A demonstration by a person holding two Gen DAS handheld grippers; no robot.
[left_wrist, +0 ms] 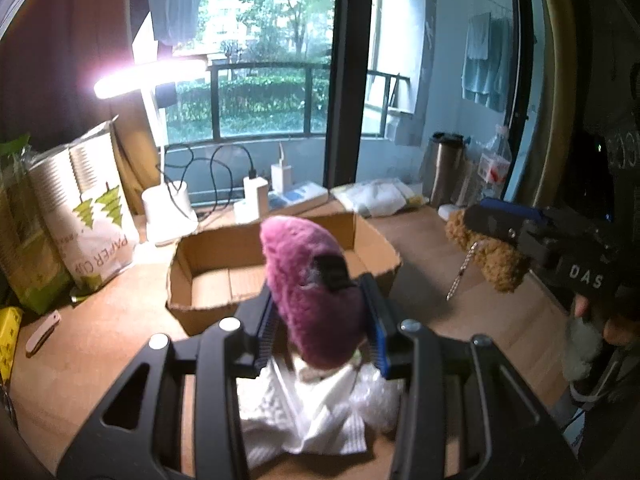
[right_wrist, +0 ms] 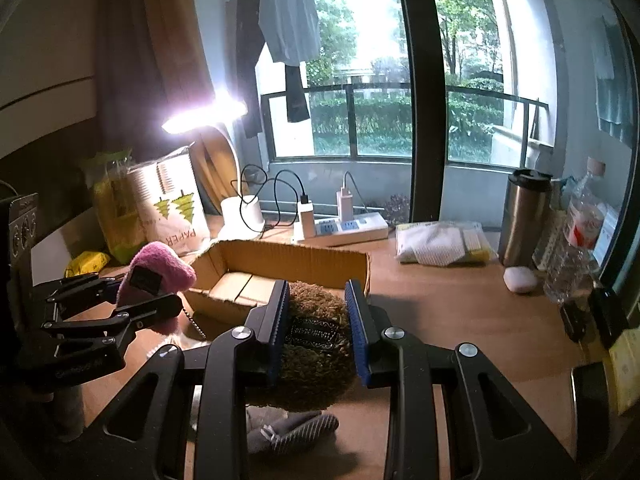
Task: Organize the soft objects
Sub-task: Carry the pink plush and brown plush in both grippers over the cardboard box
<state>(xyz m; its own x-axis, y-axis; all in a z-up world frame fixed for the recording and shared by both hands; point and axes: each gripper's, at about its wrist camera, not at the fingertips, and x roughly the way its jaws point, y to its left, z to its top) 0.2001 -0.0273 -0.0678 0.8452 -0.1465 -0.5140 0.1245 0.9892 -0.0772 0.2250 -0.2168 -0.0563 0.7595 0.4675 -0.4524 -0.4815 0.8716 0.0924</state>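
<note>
Pink plush point(left_wrist: 308, 280) clamped in left hand-held gripper point(left_wrist: 320, 320).

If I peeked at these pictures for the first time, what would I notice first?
Probably the fuzzy pink toy, squeezed in the left gripper and held up in the air just in front of the open cardboard box. Next, the shaggy brown toy pinched in the right gripper, also held up near the box. Behind them, a very bright desk lamp glares by the window.
</note>
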